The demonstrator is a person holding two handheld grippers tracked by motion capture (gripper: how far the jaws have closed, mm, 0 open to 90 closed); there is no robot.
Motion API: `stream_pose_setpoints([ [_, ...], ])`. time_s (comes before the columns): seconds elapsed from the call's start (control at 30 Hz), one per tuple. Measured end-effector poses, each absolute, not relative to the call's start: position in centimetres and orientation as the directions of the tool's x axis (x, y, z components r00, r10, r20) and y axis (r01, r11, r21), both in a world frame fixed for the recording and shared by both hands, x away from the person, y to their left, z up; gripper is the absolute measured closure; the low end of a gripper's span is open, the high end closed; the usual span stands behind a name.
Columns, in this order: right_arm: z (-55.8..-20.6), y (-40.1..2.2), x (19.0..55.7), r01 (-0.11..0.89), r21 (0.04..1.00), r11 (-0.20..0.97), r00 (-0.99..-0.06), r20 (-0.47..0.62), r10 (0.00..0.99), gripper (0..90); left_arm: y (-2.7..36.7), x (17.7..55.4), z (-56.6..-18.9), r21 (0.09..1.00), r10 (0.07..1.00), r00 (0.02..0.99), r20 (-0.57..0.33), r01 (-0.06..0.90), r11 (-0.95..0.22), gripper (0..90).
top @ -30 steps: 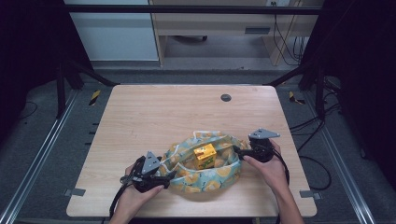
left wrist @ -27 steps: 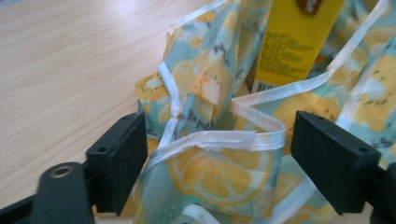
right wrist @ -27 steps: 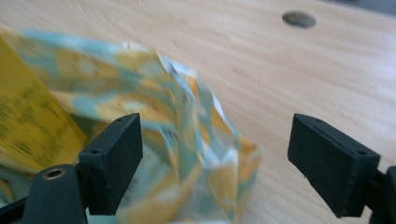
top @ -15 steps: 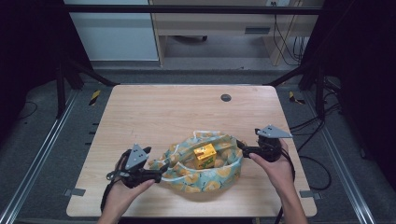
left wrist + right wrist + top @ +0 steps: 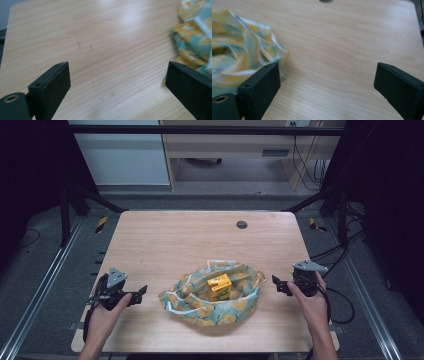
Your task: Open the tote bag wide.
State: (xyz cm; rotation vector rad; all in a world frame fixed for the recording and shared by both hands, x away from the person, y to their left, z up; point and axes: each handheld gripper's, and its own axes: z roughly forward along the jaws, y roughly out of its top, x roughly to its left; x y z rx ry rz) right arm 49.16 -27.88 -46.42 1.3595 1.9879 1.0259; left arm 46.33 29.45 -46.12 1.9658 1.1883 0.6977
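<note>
A pale wooden table (image 5: 165,245) stands on a grey floor under dark framing. Near its left edge the left claw (image 5: 141,291) gapes empty, jaws just opened; the patterned cloth bag (image 5: 200,307) sits near the front edge, holding a yellow carton (image 5: 219,286); near the right edge the right claw (image 5: 276,283) is likewise wide, just opened, empty.

— Worktop (image 5: 165,245): colour?
— Pale wood, fine straight grain running lengthwise; one small dark grey round disc (image 5: 242,224) near the far edge.
— Cloth bag (image 5: 200,307)?
— Teal-green ground, printed all over with orange-yellow rounded motifs; white trim along the edge.
— Item inside it?
— Small box (image 5: 219,286), yellow-orange, with a darker printed mark on its face, too small to read.
— Left gripper (image 5: 141,291)?
— Black body and black matt jaws, grey three-cornered plate on top, black cable.
— Right gripper (image 5: 275,283)?
— Same: black jaws, grey plate, black cable.
— Surroundings?
— Floor (image 5: 45,270) dark grey; yellow-and-black striped markers (image 5: 101,224) beside the frame (image 5: 75,195), itself black.
</note>
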Motion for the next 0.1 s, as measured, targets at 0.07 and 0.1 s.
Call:
stream_pose_setpoints([
  [0.07, -46.84, -28.11, 49.3, 0.567, 0.797, 0.208, -0.345, 0.001, 0.939, 7.9, 29.86, 46.39, -46.12, 0.807, 0.908, 0.414, 0.064, 0.514, -0.291, 5.6],
  [0.1, -46.93, -28.19, 49.34, 0.574, 0.794, 0.2, -0.338, 0.007, 0.941, 8.4, 30.03, 46.43, -46.08, 0.81, 0.908, 0.413, 0.064, 0.51, -0.289, 5.6],
])
